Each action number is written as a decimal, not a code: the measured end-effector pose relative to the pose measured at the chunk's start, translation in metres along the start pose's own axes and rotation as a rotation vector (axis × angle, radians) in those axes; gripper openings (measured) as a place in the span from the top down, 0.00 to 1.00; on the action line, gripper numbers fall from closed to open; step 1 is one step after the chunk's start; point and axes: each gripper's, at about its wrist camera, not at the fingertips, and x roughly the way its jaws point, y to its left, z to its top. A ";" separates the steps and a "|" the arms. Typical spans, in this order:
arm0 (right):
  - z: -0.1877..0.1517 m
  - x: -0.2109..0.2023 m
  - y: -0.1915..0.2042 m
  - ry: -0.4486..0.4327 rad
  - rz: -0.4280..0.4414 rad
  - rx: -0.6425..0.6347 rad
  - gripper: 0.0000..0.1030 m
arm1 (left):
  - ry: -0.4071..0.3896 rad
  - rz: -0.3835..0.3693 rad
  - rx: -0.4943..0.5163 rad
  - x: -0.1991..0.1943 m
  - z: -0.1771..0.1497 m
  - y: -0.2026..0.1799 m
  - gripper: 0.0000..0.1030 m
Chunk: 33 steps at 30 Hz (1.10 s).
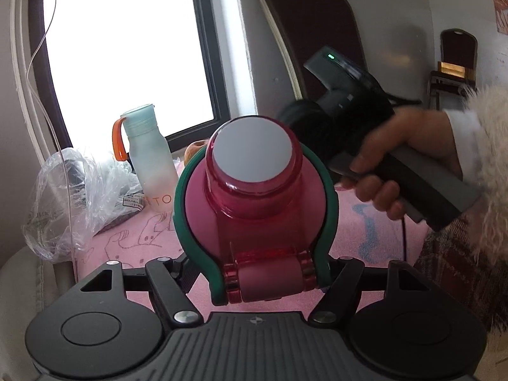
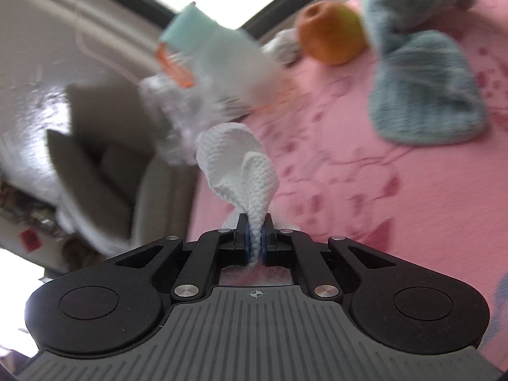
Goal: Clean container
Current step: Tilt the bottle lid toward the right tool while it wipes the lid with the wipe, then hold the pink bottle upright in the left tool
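Left gripper: my left gripper is clamped on one translucent magenta plastic bottle; its two green curved fingers wrap the body from both sides, and the grey-topped cap faces my camera.
Container position: the bottle is held above the pink printed tablecloth, near the middle of my left view.
Right gripper: my right gripper is nearly closed, pinching one white textured paper towel that fans out beyond the blue pads.
Right hand: in my left view I see one hand gripping the dark handle, with a fluffy cream sleeve behind it.
Other bottles: one, frosted with a pale teal lid and orange loop.
Fruit: one orange-yellow round fruit.
Cloths: one grey-blue fuzzy cloth on the table.
Bags: one crumpled clear plastic bag beside the frosted bottle.
Chairs: two dark-backed chairs.
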 end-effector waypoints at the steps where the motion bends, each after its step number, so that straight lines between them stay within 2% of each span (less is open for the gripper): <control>1: 0.001 -0.001 -0.006 -0.011 -0.028 0.014 0.87 | 0.002 0.000 -0.022 0.001 0.000 0.003 0.33; 4: -0.006 -0.007 -0.024 0.033 -0.110 0.022 0.87 | 0.009 -0.001 -0.097 0.002 0.000 0.012 0.33; 5: -0.011 -0.009 -0.029 0.049 -0.125 0.018 0.91 | 0.012 -0.003 -0.117 0.002 0.000 0.015 0.33; 7: -0.019 -0.023 -0.036 0.030 -0.103 0.035 0.89 | 0.015 -0.006 -0.148 0.004 0.000 0.019 0.33; 10: -0.027 -0.060 -0.030 -0.063 -0.035 0.036 0.89 | 0.021 -0.008 -0.193 0.005 0.002 0.024 0.33; 13: -0.031 -0.092 -0.016 -0.126 0.176 0.052 0.89 | 0.027 -0.010 -0.239 0.001 0.003 0.025 0.33; 16: -0.032 -0.097 -0.002 -0.091 0.436 0.080 0.89 | 0.031 -0.007 -0.247 -0.001 0.004 0.022 0.33; 18: -0.033 -0.085 0.002 -0.054 0.517 0.107 0.89 | 0.036 0.001 -0.238 -0.001 0.005 0.019 0.33; 22: -0.033 -0.060 -0.008 -0.053 0.418 0.159 0.89 | 0.045 0.008 -0.260 -0.001 0.003 0.021 0.33; 26: -0.039 -0.041 -0.028 -0.080 0.187 0.190 0.89 | 0.046 0.015 -0.279 0.000 0.003 0.023 0.33; 29: -0.045 -0.025 -0.040 -0.014 0.019 0.186 0.89 | 0.051 0.020 -0.270 0.001 0.006 0.021 0.33; 30: -0.049 -0.024 -0.041 -0.011 0.014 0.179 0.93 | 0.054 0.022 -0.267 0.002 0.008 0.021 0.33; 33: -0.051 -0.035 -0.037 -0.039 -0.012 0.139 0.90 | 0.065 0.026 -0.266 0.007 0.015 0.022 0.33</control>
